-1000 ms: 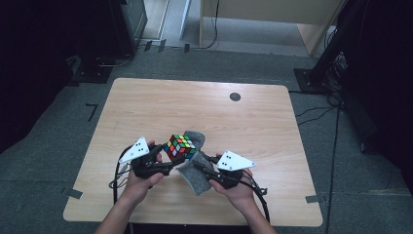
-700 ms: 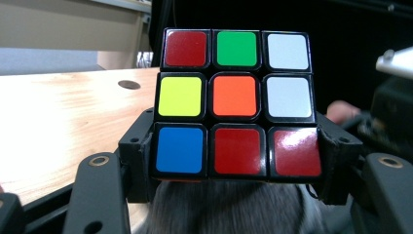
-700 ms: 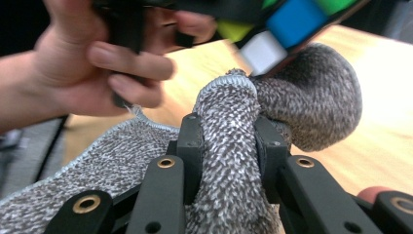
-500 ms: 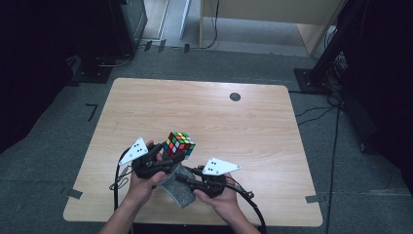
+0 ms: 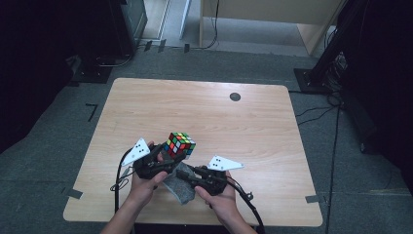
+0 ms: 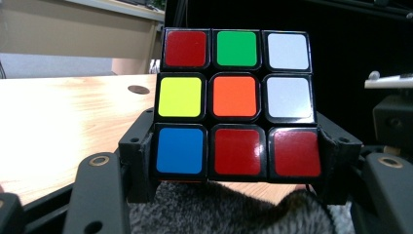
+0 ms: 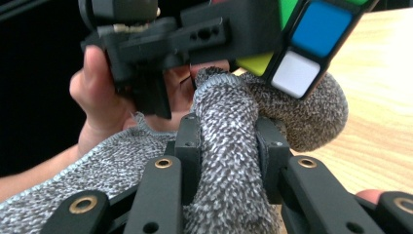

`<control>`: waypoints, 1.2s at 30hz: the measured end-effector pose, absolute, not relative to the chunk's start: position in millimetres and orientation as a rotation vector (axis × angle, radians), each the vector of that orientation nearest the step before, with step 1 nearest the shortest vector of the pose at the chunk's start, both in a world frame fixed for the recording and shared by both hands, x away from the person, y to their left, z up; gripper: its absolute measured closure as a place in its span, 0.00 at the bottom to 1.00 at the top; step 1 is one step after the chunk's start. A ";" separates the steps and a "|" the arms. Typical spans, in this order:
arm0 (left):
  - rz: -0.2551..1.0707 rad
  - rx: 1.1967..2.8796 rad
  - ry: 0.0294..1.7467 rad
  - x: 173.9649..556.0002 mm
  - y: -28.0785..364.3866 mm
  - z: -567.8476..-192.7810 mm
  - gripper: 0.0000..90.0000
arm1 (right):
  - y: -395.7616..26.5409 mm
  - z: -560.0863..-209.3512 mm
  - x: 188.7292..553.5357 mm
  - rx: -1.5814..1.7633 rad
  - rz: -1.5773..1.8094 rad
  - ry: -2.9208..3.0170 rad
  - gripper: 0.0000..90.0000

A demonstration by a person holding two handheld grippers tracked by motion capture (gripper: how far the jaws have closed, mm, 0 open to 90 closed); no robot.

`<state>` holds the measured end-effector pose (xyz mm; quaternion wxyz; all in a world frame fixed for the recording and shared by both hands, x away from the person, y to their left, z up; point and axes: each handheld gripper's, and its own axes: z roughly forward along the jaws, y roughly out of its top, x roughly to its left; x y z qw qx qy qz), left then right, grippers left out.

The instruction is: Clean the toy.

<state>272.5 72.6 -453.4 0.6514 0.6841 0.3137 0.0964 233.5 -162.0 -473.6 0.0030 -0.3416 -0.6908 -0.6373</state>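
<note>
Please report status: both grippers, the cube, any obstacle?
Left gripper shut on cube. Right gripper shut on grey cloth, pressed under cube. Table: nothing in the way.

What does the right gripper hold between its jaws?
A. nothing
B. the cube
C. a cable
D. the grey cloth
D: in the right gripper view, the right gripper has a bunched fold of the grey cloth pinched between its jaws, while the cube sits in the left gripper.

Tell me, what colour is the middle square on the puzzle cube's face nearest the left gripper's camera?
Orange, on the multicoloured plastic puzzle cube; the left gripper view shows it best.
</note>
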 end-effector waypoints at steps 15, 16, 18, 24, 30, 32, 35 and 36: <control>0.216 1.548 0.735 273.1 73.1 -453.4 0.38 | -174.1 -473.5 239.3 -1.163 -2.004 -2.157 0.76; 0.220 1.545 0.736 273.3 74.5 -453.0 0.38 | -178.4 -473.0 240.8 -1.186 -2.017 -2.145 0.76; 0.220 1.529 0.746 273.6 76.6 -451.9 0.38 | -187.7 -472.4 244.1 -1.245 -2.044 -2.098 0.76; 0.190 1.534 0.733 272.2 70.8 -452.9 0.38 | -175.9 -474.0 238.9 -1.175 -2.023 -2.110 0.76; 0.207 1.526 0.737 272.4 72.6 -452.1 0.38 | -178.7 -470.9 239.3 -1.182 -2.028 -2.097 0.76; 0.214 1.521 0.741 273.2 76.7 -451.0 0.38 | -188.4 -470.4 242.4 -1.265 -2.055 -2.072 0.76; 0.217 1.509 0.748 273.3 77.9 -450.4 0.38 | -193.4 -471.0 243.7 -1.310 -2.061 -2.067 0.76; 0.212 1.510 0.744 273.0 76.8 -450.6 0.38 | -190.4 -471.8 242.9 -1.290 -2.055 -2.071 0.76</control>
